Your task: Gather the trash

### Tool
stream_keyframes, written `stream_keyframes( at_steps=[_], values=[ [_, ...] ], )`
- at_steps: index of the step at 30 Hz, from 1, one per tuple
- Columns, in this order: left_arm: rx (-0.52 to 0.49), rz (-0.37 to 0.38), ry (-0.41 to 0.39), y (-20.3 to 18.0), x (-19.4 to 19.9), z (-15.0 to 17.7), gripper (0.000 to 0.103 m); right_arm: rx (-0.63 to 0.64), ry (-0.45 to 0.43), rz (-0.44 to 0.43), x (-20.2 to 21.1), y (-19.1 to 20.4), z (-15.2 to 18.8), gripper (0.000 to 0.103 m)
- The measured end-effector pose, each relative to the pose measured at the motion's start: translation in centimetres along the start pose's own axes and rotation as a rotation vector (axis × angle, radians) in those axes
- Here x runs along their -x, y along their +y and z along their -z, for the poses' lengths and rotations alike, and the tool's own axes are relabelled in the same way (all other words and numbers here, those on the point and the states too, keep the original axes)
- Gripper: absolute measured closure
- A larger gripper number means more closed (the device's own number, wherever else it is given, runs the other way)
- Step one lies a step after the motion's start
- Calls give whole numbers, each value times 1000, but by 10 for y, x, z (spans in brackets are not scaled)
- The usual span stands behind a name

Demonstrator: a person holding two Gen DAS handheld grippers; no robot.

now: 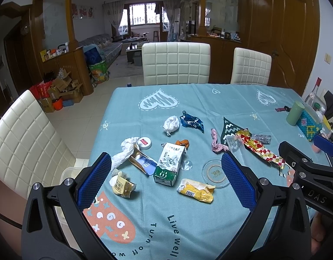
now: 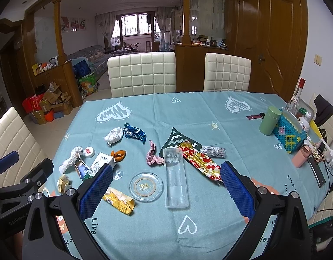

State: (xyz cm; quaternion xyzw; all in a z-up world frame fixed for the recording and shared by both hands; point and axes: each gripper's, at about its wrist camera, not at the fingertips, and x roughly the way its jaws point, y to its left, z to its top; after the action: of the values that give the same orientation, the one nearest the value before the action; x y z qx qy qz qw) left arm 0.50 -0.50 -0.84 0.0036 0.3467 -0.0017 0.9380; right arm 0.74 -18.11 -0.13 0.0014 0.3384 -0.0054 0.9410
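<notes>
Left gripper [image 1: 166, 174]: jaws spread wide, holding nothing, above the near-left part of the table [image 1: 209, 99].
Right gripper [image 2: 166, 181]: also spread wide and empty, above the near middle; its arm reads "GenRobot" in the right view, "DAS" in the left.
Tablecloth [image 2: 199, 112]: teal, hearts and suns; "Live Well" and "Turn off" readable at the near edge.
Milk carton [image 1: 168, 164]: green and white, lying toward the near-left, printed in Chinese characters (too small to read).
Yellow wrapper [image 1: 195, 190]: crumpled, barcode showing, just right of the carton's near end.
Glass ashtray [image 2: 146, 186]: round, gold ring label, characters unclear, beside the wrapper.
Clear plastic tray [image 2: 175, 177]: empty, just right of the ashtray.
Red-and-gold wrapper [image 2: 199, 162]: long, harlequin pattern, touching the tray's far end, possibly overlapping it.
Blue foil [image 1: 192, 121], white tissue ball [image 1: 171, 124]: side by side, toward the table's middle.
White lid [image 1: 144, 142]: red label, left side.
</notes>
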Motion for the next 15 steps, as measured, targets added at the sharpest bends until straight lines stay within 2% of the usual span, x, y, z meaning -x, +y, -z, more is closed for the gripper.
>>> stream_keyframes(
  at_steps=[15],
  values=[
    [1, -1, 23, 1, -12, 2, 3, 0, 24, -5, -19, 0, 8, 6]
  ],
)
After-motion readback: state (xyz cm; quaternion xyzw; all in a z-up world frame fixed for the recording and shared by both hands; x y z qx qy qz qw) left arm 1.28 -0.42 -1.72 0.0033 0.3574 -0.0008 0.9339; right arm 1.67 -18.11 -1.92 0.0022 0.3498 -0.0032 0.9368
